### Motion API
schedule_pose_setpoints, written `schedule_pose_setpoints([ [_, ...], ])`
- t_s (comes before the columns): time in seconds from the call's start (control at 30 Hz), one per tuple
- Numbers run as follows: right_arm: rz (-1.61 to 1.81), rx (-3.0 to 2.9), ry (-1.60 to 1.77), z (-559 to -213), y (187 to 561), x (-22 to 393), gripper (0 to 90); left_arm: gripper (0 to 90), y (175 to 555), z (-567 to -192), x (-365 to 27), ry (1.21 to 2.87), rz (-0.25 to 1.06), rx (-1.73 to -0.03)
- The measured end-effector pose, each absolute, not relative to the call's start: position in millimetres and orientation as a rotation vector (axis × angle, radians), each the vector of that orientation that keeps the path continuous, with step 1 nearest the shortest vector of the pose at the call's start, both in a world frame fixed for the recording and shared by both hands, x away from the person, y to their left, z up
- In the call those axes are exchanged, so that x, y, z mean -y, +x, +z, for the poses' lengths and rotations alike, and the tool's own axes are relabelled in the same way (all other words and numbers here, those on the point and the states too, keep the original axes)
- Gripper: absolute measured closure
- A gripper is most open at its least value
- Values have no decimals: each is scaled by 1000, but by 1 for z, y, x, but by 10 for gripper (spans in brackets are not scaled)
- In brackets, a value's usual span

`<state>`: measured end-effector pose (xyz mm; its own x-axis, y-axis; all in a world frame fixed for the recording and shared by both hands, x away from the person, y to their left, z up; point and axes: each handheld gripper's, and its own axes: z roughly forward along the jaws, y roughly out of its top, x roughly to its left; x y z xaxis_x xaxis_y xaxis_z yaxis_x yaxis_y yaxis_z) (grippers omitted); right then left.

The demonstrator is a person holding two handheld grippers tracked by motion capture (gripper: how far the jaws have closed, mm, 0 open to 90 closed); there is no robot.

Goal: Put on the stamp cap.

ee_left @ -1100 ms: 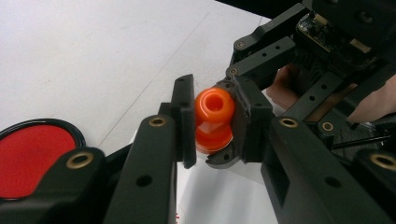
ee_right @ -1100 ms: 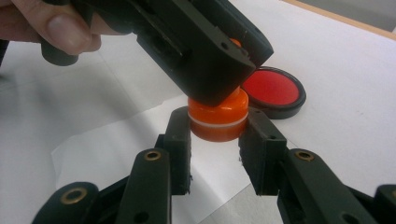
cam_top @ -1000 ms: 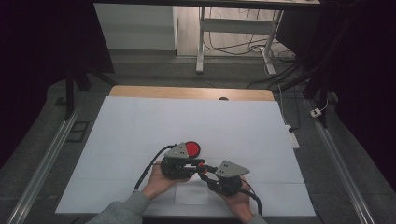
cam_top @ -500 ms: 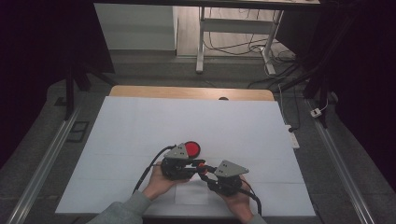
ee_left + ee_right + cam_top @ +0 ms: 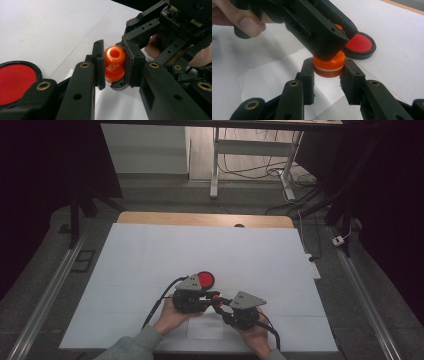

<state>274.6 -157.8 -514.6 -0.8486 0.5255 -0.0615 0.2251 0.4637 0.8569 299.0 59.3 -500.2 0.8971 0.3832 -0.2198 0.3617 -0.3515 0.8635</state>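
Jaws of both the left gripper [image 5: 113,66] and the right gripper [image 5: 327,71] clamp the small glossy orange plastic piece [image 5: 114,63]; probably stiff, light, slippery; grip its waist.

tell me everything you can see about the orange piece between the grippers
The orange piece looks like glossy plastic: a rounded top with a hole in it, a narrower waist, and a wider round base with a pale band. It stands roughly upright over the white table. The left gripper clamps its upper part, the right gripper its base.
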Motion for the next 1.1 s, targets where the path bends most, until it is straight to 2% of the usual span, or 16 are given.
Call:
schedule_pose_setpoints([
  [1.1, 1343, -2386, 623, -515, 274, 159, 641, 727, 299, -498, -58, 1974, 33, -539],
])
